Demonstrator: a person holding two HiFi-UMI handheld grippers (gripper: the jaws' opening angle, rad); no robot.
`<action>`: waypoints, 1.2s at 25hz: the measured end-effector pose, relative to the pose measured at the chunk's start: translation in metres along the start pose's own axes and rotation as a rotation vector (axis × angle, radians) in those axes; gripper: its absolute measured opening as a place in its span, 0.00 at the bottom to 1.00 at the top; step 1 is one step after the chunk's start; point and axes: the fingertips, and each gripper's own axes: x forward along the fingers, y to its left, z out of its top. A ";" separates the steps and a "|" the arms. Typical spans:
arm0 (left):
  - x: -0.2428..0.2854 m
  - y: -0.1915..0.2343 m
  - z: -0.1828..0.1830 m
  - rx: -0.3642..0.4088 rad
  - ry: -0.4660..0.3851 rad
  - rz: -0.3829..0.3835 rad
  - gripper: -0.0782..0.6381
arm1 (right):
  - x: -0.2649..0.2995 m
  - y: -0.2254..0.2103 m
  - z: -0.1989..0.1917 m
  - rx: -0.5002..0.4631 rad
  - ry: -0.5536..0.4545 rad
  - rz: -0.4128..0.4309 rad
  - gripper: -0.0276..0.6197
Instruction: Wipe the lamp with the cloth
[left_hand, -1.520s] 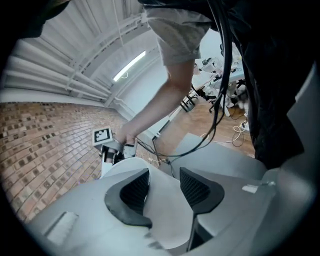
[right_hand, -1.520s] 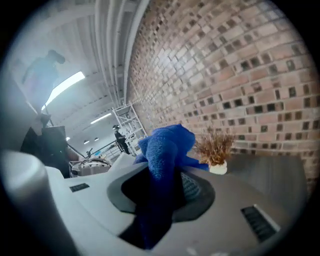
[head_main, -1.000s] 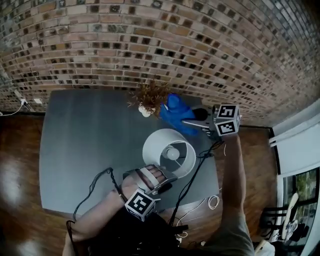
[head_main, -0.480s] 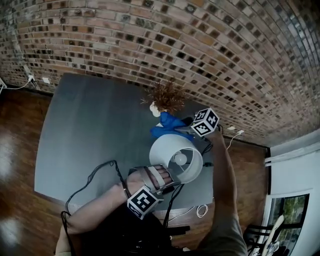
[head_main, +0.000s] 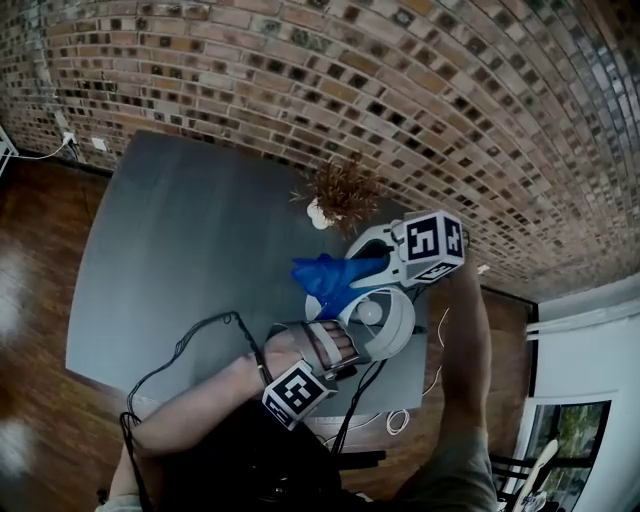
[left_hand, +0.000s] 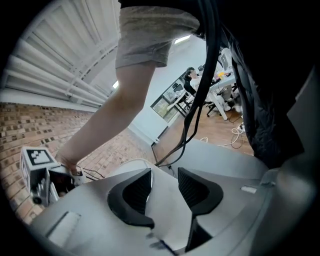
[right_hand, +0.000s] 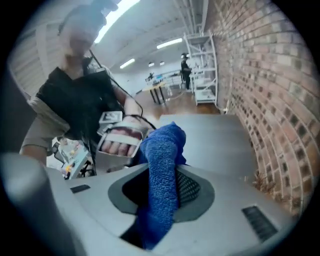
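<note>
Near the right front corner of the dull grey tabletop (head_main: 160, 260), which stands against a brown brick wall (head_main: 400, 100), is the white table lamp (head_main: 402, 330). The head view looks down into it. It has a round, open-topped drum shade of thin white material, and a pale globe bulb (head_main: 370, 312) sits inside. The shade's rim shows as a thin, smooth ring.

The left gripper (head_main: 360, 350) comes in from the near side. Its two dark ribbed pads (left_hand: 135, 192) are drawn in to a narrow gap on the shade's near wall. In the left gripper view the wall's white sheet fills the space between them.

The right gripper (head_main: 352, 270) reaches in from the far right, tilted downward. Its jaws are clamped on the bright blue, nubbly microfibre cloth (head_main: 325, 280). In the right gripper view a fold of the cloth stands up past the fingertips and the rest runs back between the pads. In the head view the cloth drapes across the shade's far-left rim, touching it and hiding that stretch of the ring.

Just beyond the lamp, by the wall, sits a small white vase of dry brown sprigs (head_main: 340, 190). Black cables (head_main: 190, 345) loop from the left gripper over the table's near edge, above a glossy wooden floor (head_main: 30, 300).
</note>
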 end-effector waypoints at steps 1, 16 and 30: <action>0.001 -0.001 -0.001 0.004 0.002 -0.002 0.35 | 0.017 -0.007 -0.014 0.024 0.071 0.015 0.22; 0.008 0.035 -0.044 -0.074 0.069 0.028 0.33 | -0.124 -0.083 -0.166 0.729 -0.461 -1.048 0.22; 0.041 0.097 -0.061 -0.170 -0.029 0.121 0.33 | -0.127 -0.002 -0.037 0.425 -0.524 -1.111 0.22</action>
